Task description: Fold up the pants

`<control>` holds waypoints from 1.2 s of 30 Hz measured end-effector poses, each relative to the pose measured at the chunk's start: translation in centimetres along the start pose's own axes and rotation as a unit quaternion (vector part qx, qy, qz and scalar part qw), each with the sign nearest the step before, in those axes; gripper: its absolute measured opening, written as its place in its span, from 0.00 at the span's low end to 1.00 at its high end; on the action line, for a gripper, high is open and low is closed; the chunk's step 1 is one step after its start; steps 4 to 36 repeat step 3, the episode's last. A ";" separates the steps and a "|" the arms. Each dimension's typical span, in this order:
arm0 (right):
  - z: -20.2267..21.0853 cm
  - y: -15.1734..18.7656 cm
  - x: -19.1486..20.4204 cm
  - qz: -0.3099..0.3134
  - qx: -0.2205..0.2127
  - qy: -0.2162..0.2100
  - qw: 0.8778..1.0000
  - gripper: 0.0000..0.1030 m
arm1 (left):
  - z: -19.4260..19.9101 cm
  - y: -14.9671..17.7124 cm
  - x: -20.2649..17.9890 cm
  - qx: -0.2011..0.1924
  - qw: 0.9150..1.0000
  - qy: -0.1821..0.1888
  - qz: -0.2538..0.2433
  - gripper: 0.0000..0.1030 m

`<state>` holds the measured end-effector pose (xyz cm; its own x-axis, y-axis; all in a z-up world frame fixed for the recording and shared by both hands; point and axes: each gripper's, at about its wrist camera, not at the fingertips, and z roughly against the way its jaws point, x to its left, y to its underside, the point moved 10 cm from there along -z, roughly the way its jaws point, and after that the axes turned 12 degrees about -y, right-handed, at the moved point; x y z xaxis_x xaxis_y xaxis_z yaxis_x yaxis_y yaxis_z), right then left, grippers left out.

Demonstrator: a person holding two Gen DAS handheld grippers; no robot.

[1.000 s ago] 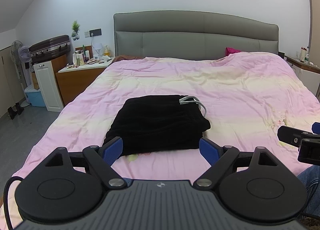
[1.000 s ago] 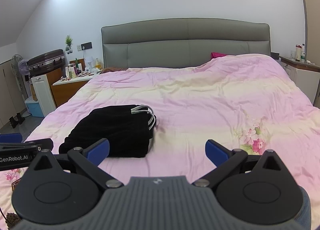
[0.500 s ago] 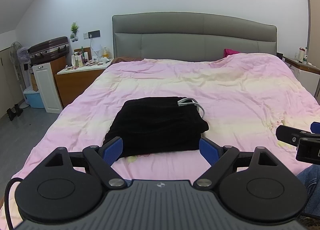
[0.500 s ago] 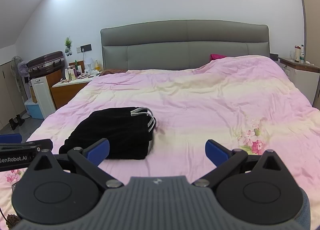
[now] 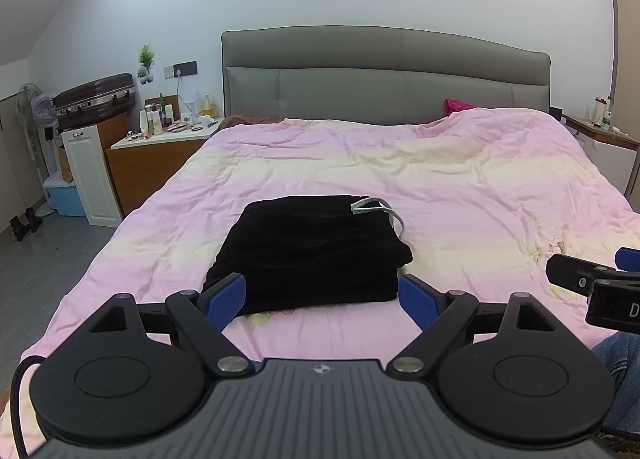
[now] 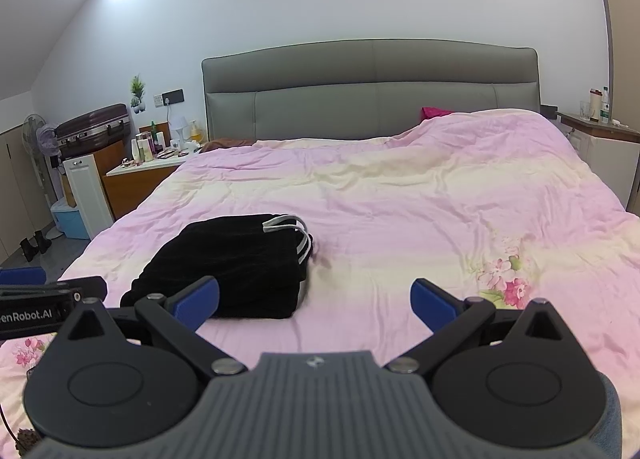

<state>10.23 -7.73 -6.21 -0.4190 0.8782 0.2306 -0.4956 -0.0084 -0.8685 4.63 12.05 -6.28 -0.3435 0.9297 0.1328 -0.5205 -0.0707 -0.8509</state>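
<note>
The black pants [image 5: 310,255] are lying folded on the pink bedspread [image 5: 460,195], just ahead of the left gripper [image 5: 322,299] and ahead-left of the right gripper [image 6: 314,301]. Both are hovering with fingers spread apart, holding nothing.

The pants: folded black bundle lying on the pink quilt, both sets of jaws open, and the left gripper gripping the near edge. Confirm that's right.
Not quite. The left gripper grips nothing: in the left wrist view its jaws stand open, short of the pants with pink quilt showing between them. The rest holds: a folded black bundle on the quilt, and the right gripper open too.
</note>
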 end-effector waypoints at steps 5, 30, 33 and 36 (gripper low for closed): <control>0.0 0.0 0.0 0.000 0.000 0.000 1.000 0.95 | 0.1 0.0 -0.2 -0.002 1.000 0.000 -0.003 0.98; 0.0 0.0 0.0 0.000 0.000 0.000 1.000 0.95 | 0.1 0.0 -0.2 -0.002 1.000 0.000 -0.003 0.98; 0.0 0.0 0.0 0.000 0.000 0.000 1.000 0.95 | 0.1 0.0 -0.2 -0.002 1.000 0.000 -0.003 0.98; 0.0 0.0 0.0 0.000 0.000 0.000 1.000 0.95 | 0.1 0.0 -0.2 -0.002 1.000 0.000 -0.003 0.98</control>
